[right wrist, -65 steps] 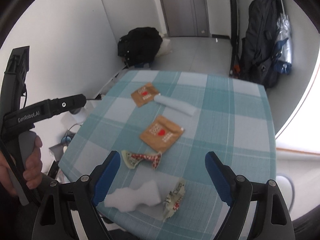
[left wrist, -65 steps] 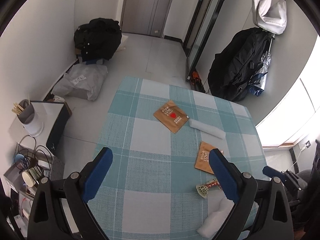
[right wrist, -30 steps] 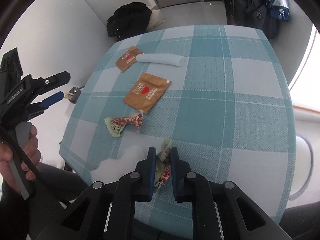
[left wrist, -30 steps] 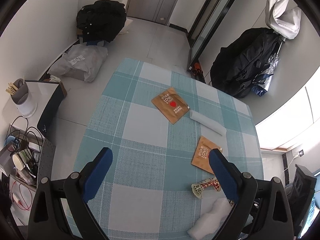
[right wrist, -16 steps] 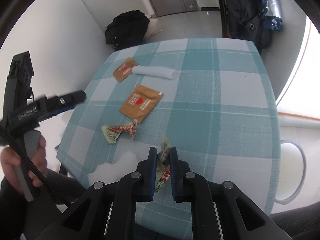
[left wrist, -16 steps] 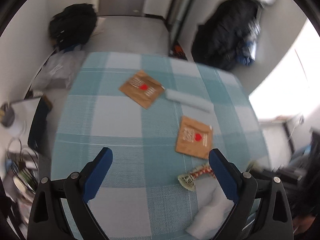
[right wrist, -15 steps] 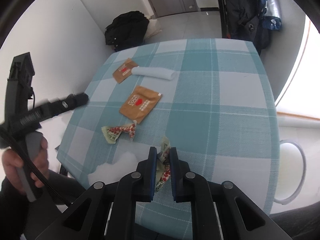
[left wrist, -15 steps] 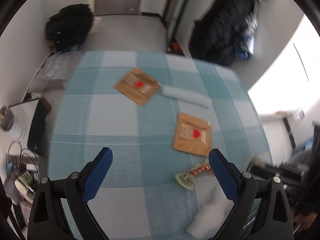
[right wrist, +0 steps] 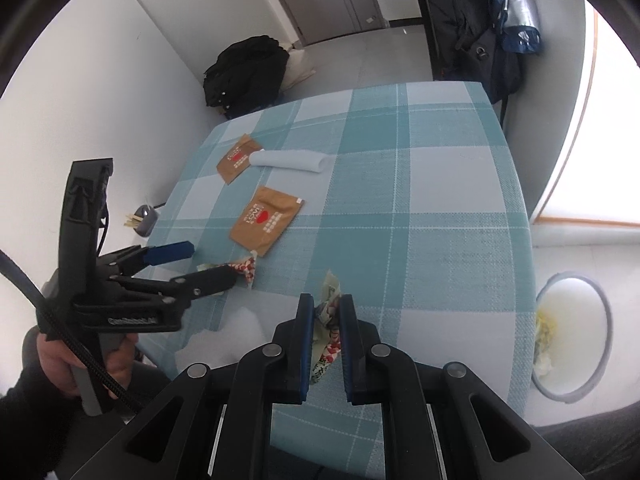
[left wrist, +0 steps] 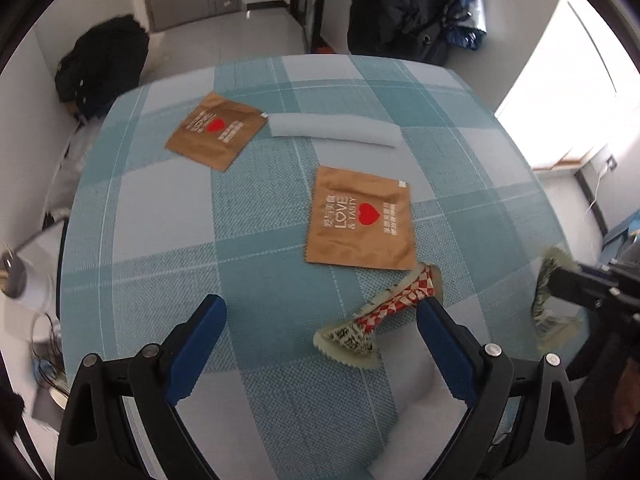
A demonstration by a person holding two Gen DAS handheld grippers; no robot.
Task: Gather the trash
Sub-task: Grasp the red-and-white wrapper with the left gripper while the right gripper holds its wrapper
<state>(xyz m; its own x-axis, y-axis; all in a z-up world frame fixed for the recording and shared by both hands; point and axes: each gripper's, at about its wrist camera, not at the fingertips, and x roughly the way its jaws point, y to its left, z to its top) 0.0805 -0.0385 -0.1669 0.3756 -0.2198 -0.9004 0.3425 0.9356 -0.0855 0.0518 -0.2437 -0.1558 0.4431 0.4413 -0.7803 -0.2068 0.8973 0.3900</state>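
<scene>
Pinching a crumpled wrapper (right wrist: 325, 320) at lower centre, right gripper (right wrist: 325, 322) is narrow on it; light, soft, crinkly; left gripper (left wrist: 320, 328) wide over red-checked wrapper (left wrist: 384, 312) on worktop (left wrist: 160, 208) — grab its twisted mid.

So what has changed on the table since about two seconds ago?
The right gripper closed its jaws on the crumpled printed wrapper and lifted it. The open left gripper came down over the twisted red-checked wrapper. Both brown sachets, the white roll and the white foam piece stayed put.
</scene>
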